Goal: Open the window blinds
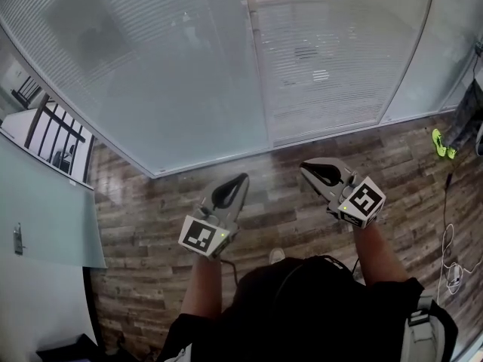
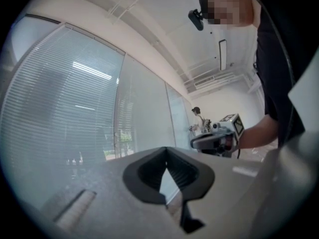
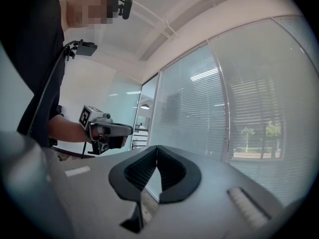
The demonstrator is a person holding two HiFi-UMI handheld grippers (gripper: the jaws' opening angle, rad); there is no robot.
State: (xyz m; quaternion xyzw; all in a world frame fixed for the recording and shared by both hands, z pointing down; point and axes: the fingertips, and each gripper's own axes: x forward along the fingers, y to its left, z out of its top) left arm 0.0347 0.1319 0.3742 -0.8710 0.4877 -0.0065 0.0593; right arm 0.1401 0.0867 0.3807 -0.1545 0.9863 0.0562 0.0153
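Note:
Closed white slatted blinds (image 1: 151, 59) hang behind a tall glass wall straight ahead, divided by a vertical frame post (image 1: 256, 66); they also fill the left gripper view as blinds (image 2: 65, 108) and the right gripper view as blinds (image 3: 199, 113). My left gripper (image 1: 240, 178) and right gripper (image 1: 306, 164) are held side by side over the wooden floor, a short way from the glass, pointing at it. Both are shut with nothing between the jaws. In the left gripper view the tips of my left gripper (image 2: 166, 148) meet; the same goes for my right gripper (image 3: 157, 147).
A frosted glass door with a handle (image 1: 18, 238) stands at the left, with a dark stair railing (image 1: 56, 134) beyond it. A cable (image 1: 447, 240) and a yellow-green object (image 1: 441, 143) lie on the floor at the right. A distant person (image 2: 198, 114) stands by the glass.

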